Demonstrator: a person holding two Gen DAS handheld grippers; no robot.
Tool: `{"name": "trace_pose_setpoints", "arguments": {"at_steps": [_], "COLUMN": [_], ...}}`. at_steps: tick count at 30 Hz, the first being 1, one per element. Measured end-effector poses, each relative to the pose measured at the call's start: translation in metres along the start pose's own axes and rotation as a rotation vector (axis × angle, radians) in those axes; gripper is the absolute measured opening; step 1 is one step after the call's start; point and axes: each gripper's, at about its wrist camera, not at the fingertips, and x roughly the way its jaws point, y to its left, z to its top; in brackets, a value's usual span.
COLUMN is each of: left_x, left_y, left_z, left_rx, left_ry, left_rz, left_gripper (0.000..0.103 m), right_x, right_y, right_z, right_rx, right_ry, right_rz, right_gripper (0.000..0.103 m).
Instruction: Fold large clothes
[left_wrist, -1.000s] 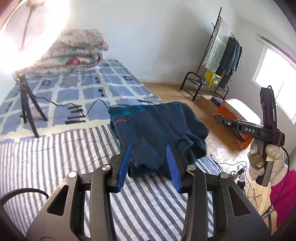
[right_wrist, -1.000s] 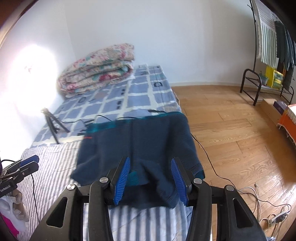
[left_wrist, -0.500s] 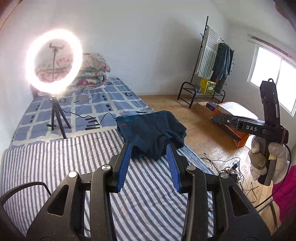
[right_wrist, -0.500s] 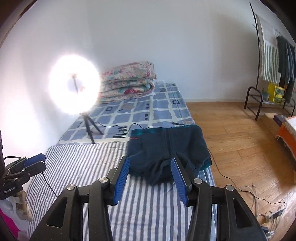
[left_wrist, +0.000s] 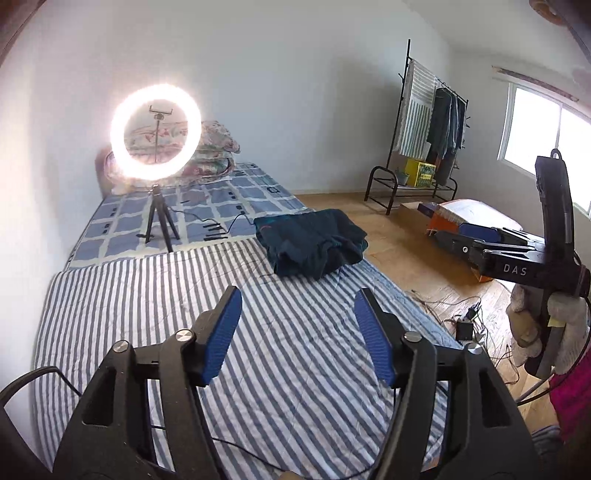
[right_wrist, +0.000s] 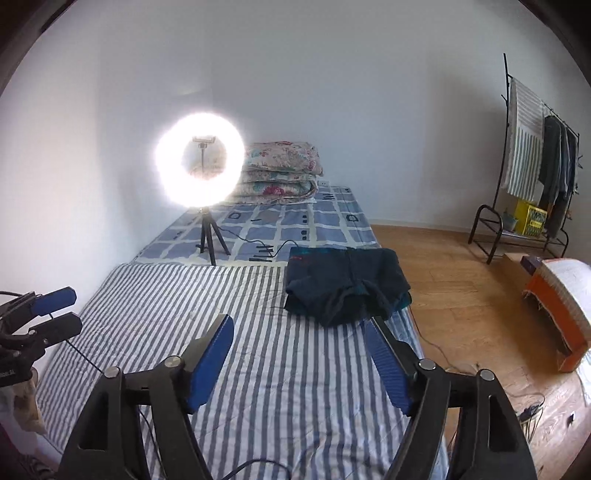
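Both claws gape — dark garment (right_wrist: 347, 284) lies folded.

A ring light (right_wrist: 199, 160) is glowing on its tripod on the bed (right_wrist: 258, 354), a folded floral quilt (right_wrist: 282, 171) lying behind it; a clothes rack (right_wrist: 535, 155) is standing by the wall.

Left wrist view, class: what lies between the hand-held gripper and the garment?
Only bare striped sheet between the left hand-held gripper and the garment.

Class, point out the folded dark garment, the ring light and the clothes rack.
folded dark garment (right_wrist: 345, 284), right wrist view, top layer.
ring light (right_wrist: 199, 159), right wrist view, glowing ring.
clothes rack (left_wrist: 402, 110), left wrist view, upright post.
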Motion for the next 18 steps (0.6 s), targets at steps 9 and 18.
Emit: {"name": "trace_pose_setpoints", "arguments": {"at_steps": [9,18], "left_x": [-0.033,-0.037], "left_y": [-0.005,-0.006], "left_z": [-0.033,-0.042], "left_rx": [0.021,0.012], "left_ry": [-0.038,-0.024], "left_rz": [0.053,0.094], "left_gripper": [0.093,0.101], "right_x": [-0.024,-0.033], "right_y": [0.020,0.022], "right_z": [-0.044,-0.061], "right_rx": [0.046,0.058], "right_ry": [-0.022,-0.063], "right_rz": [-0.019,-0.069], "right_gripper": [0.092,0.103]}}
